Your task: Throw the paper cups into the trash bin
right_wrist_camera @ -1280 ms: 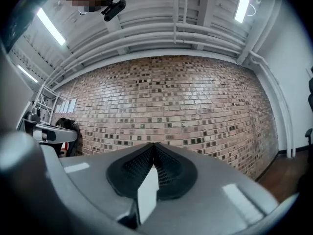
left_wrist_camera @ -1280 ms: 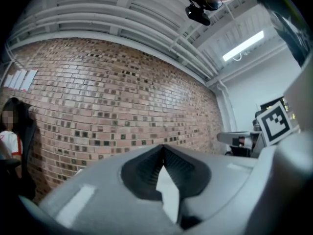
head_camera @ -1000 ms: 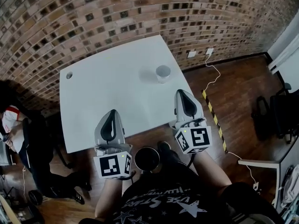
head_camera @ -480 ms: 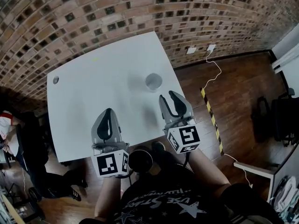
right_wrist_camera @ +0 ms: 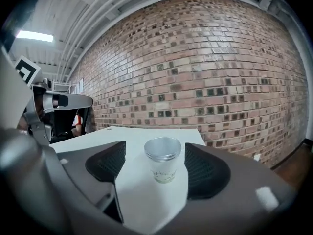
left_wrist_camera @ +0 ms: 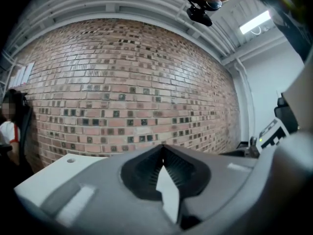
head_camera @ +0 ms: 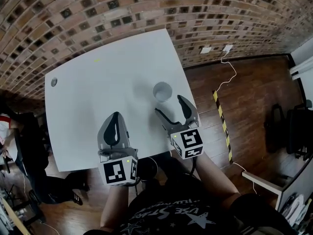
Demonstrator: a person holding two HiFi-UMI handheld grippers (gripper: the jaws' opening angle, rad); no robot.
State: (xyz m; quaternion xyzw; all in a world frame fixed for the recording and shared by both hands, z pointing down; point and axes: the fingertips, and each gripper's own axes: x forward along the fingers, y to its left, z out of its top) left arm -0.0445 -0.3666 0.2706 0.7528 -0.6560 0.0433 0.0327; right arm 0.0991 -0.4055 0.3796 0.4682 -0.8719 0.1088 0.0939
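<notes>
Right hand-held gripper (head_camera: 169, 105) just opening, empty, behind paper cup (head_camera: 162, 91); left hand-held gripper (head_camera: 116, 115) clenched.

A white rectangular table (head_camera: 98, 102) stands beside a brown brick wall (head_camera: 122, 9). On the dark wooden floor (head_camera: 259, 97) lie a yellow-black striped strip (head_camera: 222, 126) and a thin white cable (head_camera: 231, 75).

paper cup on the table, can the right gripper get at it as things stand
Probably yes. The right gripper has just been opening its jaws, nothing between them yet, and the paper cup stands upright just ahead, in line with the gap. Only bare table lies between.
</notes>
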